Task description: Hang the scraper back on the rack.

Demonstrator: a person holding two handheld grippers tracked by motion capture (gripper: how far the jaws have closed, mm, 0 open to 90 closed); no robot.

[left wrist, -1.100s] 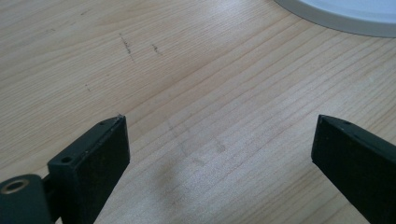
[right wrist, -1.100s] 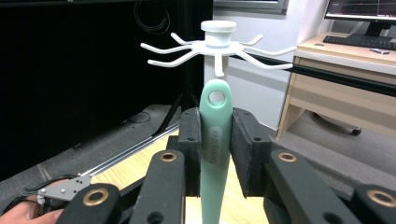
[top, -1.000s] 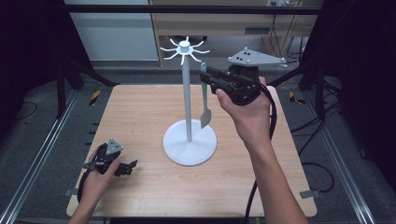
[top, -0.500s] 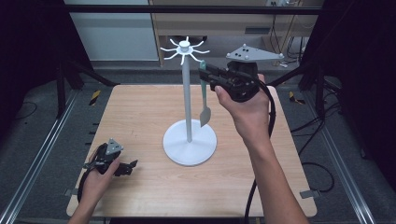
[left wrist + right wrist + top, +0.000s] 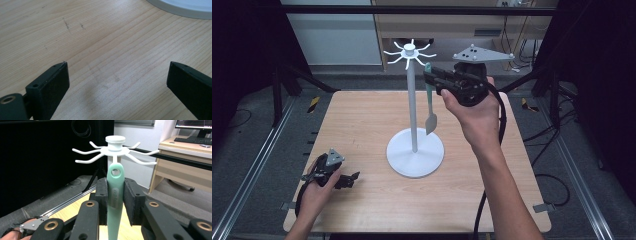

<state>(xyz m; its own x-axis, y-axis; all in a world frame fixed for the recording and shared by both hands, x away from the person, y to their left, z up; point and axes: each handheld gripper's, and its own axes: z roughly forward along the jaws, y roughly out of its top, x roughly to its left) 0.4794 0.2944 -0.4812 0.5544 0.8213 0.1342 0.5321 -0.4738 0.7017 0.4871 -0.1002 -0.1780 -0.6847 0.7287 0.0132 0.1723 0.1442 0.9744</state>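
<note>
The right gripper has barely shifted over the last second, still holding the green spatula up by the hook rack. That suggests fine alignment rather than travel. Its jaws are clamped on the spatula's handle, just below the hanging hole, which sits in front of a white hook (not yet threaded, by the look of it). The blade hangs down beside the stand's pole. The left gripper rests on the wooden table, jaws wide apart, holding nothing, near the stand's base.

Pale matt wood-grain table, smooth white rack, mint plastic utensil.
</note>
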